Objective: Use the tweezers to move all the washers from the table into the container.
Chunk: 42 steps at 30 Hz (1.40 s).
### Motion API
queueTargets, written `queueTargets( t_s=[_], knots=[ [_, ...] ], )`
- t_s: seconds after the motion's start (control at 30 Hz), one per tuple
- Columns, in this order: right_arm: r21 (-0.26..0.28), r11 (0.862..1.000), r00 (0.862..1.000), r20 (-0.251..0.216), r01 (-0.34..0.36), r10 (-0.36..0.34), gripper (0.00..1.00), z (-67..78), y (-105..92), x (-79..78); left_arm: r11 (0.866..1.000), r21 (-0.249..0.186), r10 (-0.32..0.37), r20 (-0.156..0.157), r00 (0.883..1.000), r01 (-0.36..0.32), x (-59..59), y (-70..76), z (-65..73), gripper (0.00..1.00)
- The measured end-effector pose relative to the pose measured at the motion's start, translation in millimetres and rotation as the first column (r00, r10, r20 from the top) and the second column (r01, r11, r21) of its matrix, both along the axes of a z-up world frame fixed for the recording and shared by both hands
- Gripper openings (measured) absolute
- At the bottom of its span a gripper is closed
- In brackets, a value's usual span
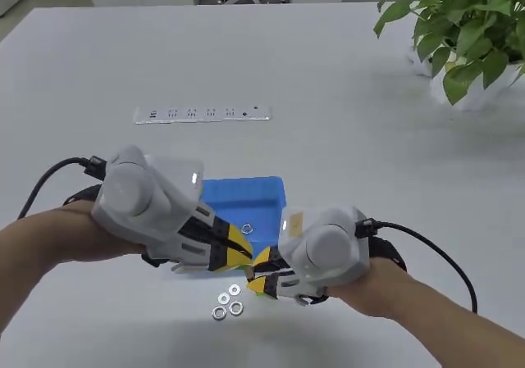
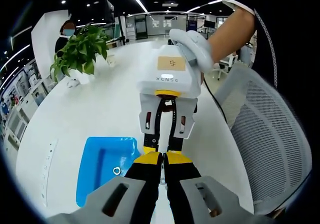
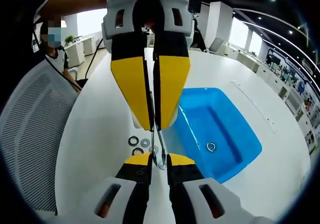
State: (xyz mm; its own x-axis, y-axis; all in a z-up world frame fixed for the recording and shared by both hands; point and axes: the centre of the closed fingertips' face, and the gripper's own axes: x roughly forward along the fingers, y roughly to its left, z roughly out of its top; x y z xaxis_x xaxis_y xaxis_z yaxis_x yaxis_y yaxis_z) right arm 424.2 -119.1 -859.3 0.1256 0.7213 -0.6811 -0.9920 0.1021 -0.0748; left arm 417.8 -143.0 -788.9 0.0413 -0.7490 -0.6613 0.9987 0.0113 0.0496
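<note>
**Tweezers pinched between both hand-held grippers; four washers left on the bench**

On the left, the left hand-held gripper (image 1: 239, 249) is seen with its jaws drawn narrow, and the tweezers (image 3: 158, 154) appear to be clamped between them. Behind the jaws the blue container (image 1: 246, 194) is set on the bench (image 1: 344, 122), and one washer (image 1: 247, 229) already lies inside it. Just in front of the container, four loose washers (image 1: 235, 307) are clustered on the bench, touching or nearly so. On the right, the right hand-held gripper (image 1: 262, 274) is closed narrow as well, apparently on the tweezers' lower end.

The washers are judged light, thin, hard and slippery. As they lie flat, little edge is offered, so each is probably best taken with one tine through the hole and one outside the rim. The tweezers are judged springy and apt to twist if clamped off-centre.

The tweezers' blades are made out in the right gripper view, whereas in the head view that spot is covered by gripper bodies. In the left gripper view the container and its washer are seen beside the jaws.
</note>
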Motion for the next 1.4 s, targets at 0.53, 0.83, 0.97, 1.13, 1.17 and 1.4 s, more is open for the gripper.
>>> queueTargets(
  t_s=[0.53,0.83,0.97,1.13,1.17,1.4],
  knots=[
    [0.009,1.000,1.000,-0.019,0.014,-0.014,0.11,-1.4,0.1,-0.1,1.000,-0.016,0.006,-0.003,1.000,-0.007,1.8,-3.7,-0.9,0.06],
    [0.002,1.000,1.000,-0.015,0.010,-0.010,0.11,-1.3,-0.6,-0.5,1.000,-0.015,0.001,-0.001,1.000,-0.001,-0.7,-5.9,-0.1,0.06],
    [-0.002,1.000,1.000,-0.014,0.005,-0.005,0.11,-1.2,-0.6,-0.9,1.000,-0.013,-0.001,0.000,1.000,0.001,-0.5,-5.6,-0.1,0.06],
    [-0.001,1.000,1.000,-0.008,0.003,-0.003,0.11,0.2,-0.7,-0.8,1.000,-0.011,-0.003,0.007,1.000,0.003,-0.6,-4.8,1.2,0.06],
    [0.001,1.000,1.000,-0.010,0.002,-0.002,0.11,0.9,-0.6,-1.1,1.000,-0.012,-0.002,0.008,1.000,0.002,-0.4,-4.7,1.9,0.06],
    [0.000,1.000,1.000,0.003,-0.001,0.001,0.11,9.0,-0.2,0.2,1.000,-0.021,0.006,0.006,1.000,-0.006,1.1,-3.4,10.2,0.06]
  ],
)
